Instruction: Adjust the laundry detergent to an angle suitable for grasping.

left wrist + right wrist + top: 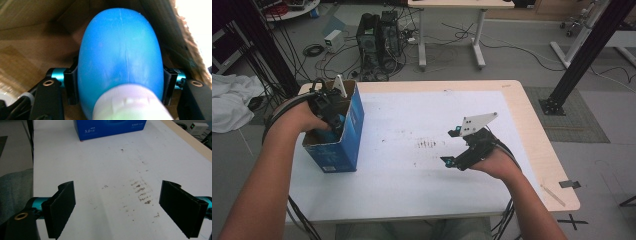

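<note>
- Left gripper view: I found my left gripper [120,82] inside the blue cardboard box [353,131], pinching a blue bottle [120,52] with a white cap [128,106].
- My right gripper [117,207] hung spread and empty over the white table [100,165].

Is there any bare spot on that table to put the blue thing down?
Plenty: the white tabletop lies bare between the blue box and the right tongs, apart from brown smudges. Inside the box it's crowded by the left tongs holding the blue bottle.
</note>
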### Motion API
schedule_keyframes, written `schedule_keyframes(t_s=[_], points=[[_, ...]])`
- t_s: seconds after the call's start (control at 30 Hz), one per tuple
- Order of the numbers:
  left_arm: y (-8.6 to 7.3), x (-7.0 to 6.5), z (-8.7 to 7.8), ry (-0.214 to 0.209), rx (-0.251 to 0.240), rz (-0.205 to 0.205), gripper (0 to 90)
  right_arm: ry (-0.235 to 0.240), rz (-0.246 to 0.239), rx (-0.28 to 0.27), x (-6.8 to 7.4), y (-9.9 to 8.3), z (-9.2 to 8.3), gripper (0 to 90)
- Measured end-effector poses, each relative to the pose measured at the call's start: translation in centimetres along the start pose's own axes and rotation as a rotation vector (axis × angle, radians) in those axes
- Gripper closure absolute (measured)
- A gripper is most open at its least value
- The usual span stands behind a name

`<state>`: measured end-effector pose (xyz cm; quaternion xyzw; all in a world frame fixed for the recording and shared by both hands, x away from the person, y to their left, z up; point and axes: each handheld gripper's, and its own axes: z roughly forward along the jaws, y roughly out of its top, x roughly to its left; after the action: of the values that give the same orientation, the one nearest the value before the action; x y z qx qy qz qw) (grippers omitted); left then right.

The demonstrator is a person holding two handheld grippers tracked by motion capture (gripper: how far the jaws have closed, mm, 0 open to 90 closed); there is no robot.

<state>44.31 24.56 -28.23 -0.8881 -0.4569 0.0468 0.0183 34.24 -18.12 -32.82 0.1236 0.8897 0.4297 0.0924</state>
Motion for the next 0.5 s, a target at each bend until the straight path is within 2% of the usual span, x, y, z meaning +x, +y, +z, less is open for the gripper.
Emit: schedule_keyframes(t_s=[0.5], points=[[-0.58, -0.16, -0.96, -0.010, -0.028, 0.009, 32.5, -0.003, -0.004, -0.009, 0.24, 0.25, -0.11, 12.8]])
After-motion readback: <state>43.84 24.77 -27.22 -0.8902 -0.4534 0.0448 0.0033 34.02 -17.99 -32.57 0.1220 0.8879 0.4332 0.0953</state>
